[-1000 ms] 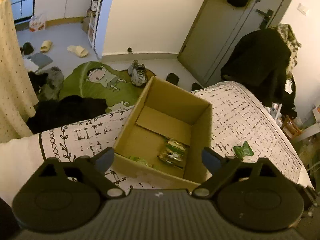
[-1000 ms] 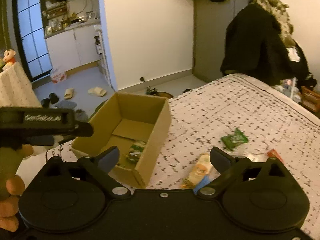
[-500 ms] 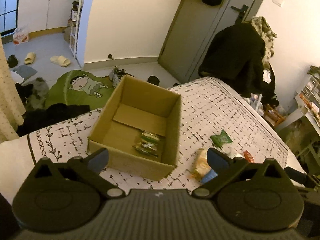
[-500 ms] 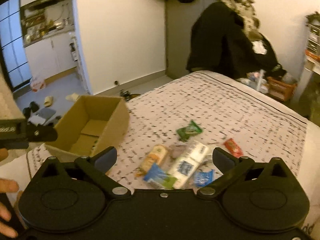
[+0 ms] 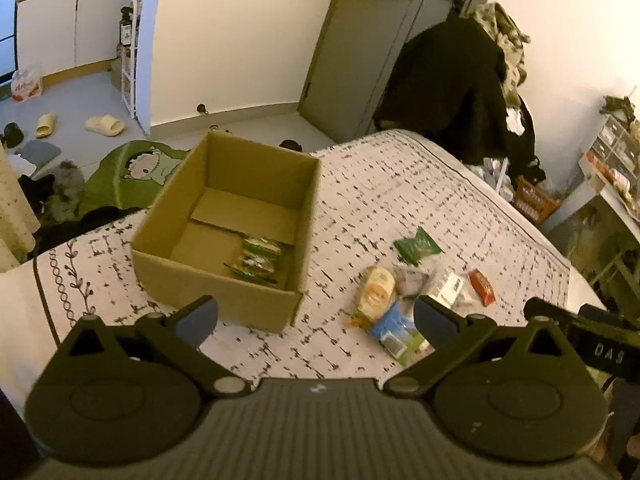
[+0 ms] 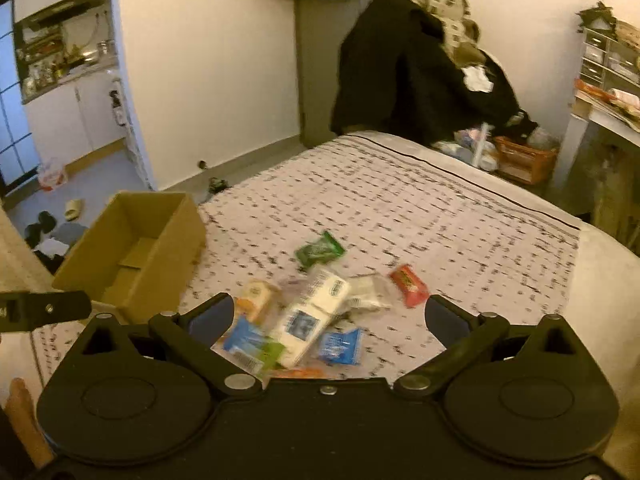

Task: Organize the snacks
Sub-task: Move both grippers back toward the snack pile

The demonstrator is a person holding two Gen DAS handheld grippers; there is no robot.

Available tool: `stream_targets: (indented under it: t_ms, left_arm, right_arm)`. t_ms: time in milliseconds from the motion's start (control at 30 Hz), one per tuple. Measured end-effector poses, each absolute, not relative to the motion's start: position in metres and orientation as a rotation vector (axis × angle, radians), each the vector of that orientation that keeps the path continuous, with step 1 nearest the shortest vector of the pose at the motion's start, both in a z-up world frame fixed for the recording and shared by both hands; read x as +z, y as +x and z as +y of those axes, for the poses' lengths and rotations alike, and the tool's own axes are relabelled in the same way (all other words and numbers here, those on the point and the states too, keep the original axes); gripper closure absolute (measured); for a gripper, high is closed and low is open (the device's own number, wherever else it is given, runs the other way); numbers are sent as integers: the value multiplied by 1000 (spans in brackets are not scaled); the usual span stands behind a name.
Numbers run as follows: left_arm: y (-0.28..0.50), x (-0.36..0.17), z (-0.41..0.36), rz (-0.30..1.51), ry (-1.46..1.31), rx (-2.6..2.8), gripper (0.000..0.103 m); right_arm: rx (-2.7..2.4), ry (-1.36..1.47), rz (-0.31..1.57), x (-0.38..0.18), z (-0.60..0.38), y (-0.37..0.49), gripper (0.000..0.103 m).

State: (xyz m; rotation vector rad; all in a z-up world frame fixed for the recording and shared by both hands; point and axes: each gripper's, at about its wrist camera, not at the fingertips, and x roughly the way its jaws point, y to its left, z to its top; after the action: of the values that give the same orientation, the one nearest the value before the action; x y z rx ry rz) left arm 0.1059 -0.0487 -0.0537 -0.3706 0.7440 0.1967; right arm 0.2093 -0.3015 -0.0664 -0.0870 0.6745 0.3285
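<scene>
We are holding the left gripper (image 5: 316,318) over the near edge of the bed (image 5: 400,184), its jaws spread wide with nothing between them; they have just been opening that last bit further. The right gripper (image 6: 326,316) is also standing wide open and empty, hanging above the snack pile.

The box (image 5: 224,292) is sitting open on the bed's left side, and a couple of green packets (image 5: 256,260) are lying inside it against the right wall. The rest of the snacks are lying loose on the bed to the right of the box, apart from it. In the right wrist view, a white pack (image 6: 312,316) is lying in the middle of the pile, with a blue pouch (image 6: 340,346) just beside it, a yellow snack (image 6: 256,294) to its left, a red packet (image 6: 410,290) to the right and a green packet (image 6: 320,250) a little beyond. That view is blurred, so we cannot read any labels.
</scene>
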Motion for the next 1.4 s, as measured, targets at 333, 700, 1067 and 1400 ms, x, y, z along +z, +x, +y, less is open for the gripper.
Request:
stream_targets:
  t_ms: [333, 700, 1067, 1400]
  left_arm:
    - [111, -82, -80, 809, -357, 168, 0]
    - [132, -109, -101, 817, -394, 127, 1]
    - [166, -149, -114, 812, -493, 194, 3]
    - [192, -171, -129, 846, -524, 221, 3]
  right_arm:
    - [273, 31, 783, -82, -333, 225, 0]
    - [263, 77, 903, -109, -336, 235, 8]
    - [202, 85, 1083, -151, -325, 250, 23]
    - [190, -55, 1160, -179, -303, 261, 33]
